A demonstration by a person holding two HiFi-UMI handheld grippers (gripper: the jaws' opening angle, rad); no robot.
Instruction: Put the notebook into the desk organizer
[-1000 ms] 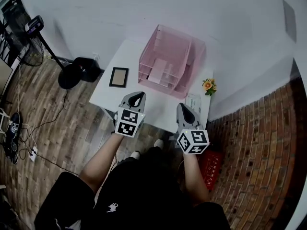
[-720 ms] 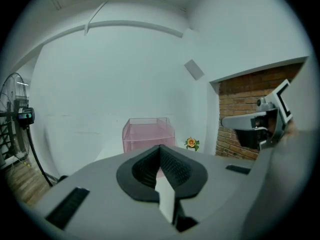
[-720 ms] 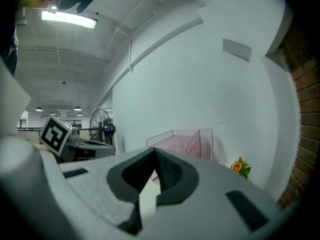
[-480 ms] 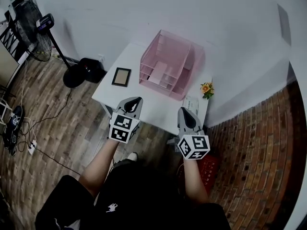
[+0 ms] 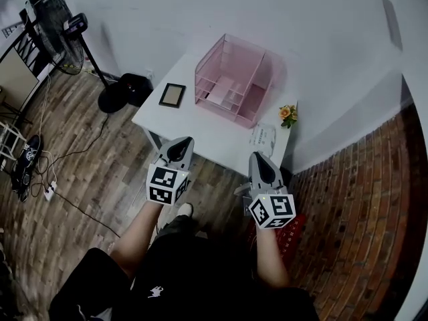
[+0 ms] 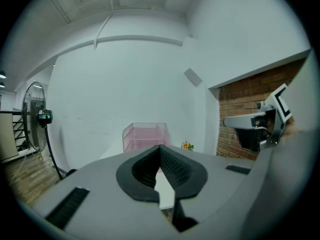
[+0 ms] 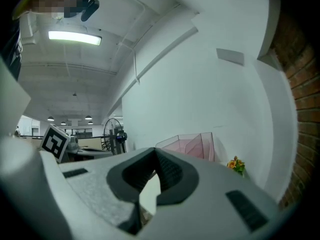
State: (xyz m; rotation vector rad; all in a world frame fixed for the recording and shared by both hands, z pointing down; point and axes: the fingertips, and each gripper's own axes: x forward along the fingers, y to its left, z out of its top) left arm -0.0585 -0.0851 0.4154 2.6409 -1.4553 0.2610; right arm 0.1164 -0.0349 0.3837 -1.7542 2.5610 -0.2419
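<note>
The notebook (image 5: pixel 172 95), dark-edged with a tan cover, lies flat at the left end of the white table (image 5: pixel 214 136). The pink clear desk organizer (image 5: pixel 231 79) stands at the table's back against the wall, and it also shows in the left gripper view (image 6: pixel 144 136) and the right gripper view (image 7: pixel 190 144). My left gripper (image 5: pixel 184 141) is shut and empty, held short of the table's front edge over the floor. My right gripper (image 5: pixel 257 156) is beside it, also shut and empty. Both point level toward the table.
A small orange flower (image 5: pixel 289 113) and a white packet (image 5: pixel 262 138) sit at the table's right end. A standing fan (image 5: pixel 63 19) and a black base (image 5: pixel 124 89) are left of the table, with cables on the wood floor. A brick wall (image 5: pixel 361 199) runs along the right.
Both grippers have drawn back from over the table's front edge to in front of it and risen a little. The table and organizer look farther away. Both stayed shut.
</note>
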